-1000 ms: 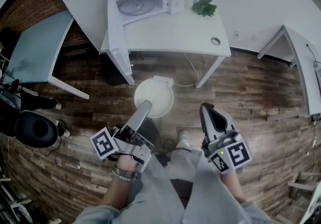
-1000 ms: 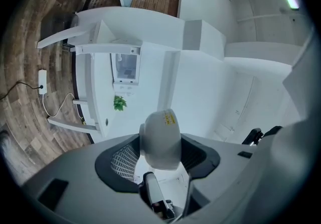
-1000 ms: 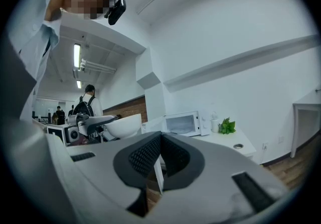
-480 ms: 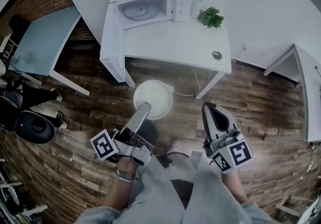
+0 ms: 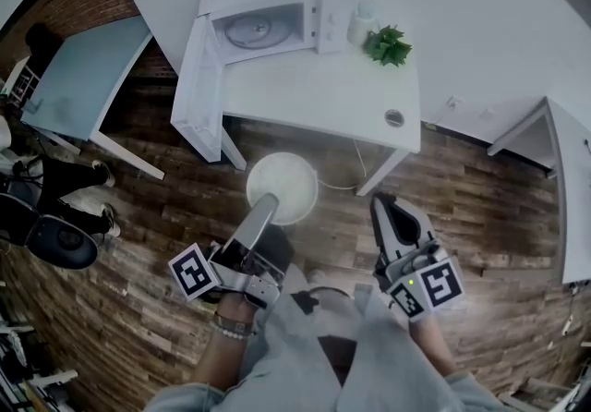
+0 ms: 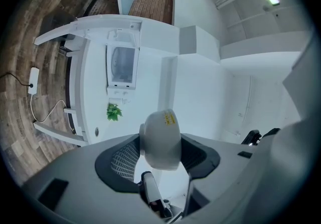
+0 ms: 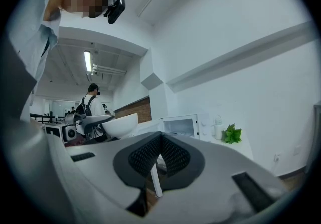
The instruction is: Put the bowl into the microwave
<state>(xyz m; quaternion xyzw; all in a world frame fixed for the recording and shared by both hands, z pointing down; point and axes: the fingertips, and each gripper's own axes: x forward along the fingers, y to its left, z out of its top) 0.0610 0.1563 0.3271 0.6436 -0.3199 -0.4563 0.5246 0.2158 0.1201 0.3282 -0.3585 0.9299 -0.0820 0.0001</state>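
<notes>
A white bowl point(image 5: 283, 187) hangs over the wooden floor, and my left gripper point(image 5: 269, 207) is shut on its near rim. In the left gripper view the bowl point(image 6: 160, 140) sits edge-on between the jaws. The white microwave point(image 5: 263, 27) stands at the back of a white table point(image 5: 323, 87), its door point(image 5: 197, 87) swung wide open and a glass turntable inside. My right gripper point(image 5: 386, 213) hangs to the right of the bowl, shut with nothing in it. The right gripper view shows the bowl point(image 7: 120, 125) to the left and the microwave point(image 7: 180, 126) ahead.
A small green plant point(image 5: 388, 43) and a white bottle point(image 5: 362, 22) stand right of the microwave, and a small round thing point(image 5: 394, 117) lies near the table's front right corner. A blue-grey table point(image 5: 78, 78) and a person in black point(image 5: 55, 188) are at the left.
The table and microwave have shifted a little lower and left in the head view. The bowl stays held in the left gripper; the right gripper stays shut.
</notes>
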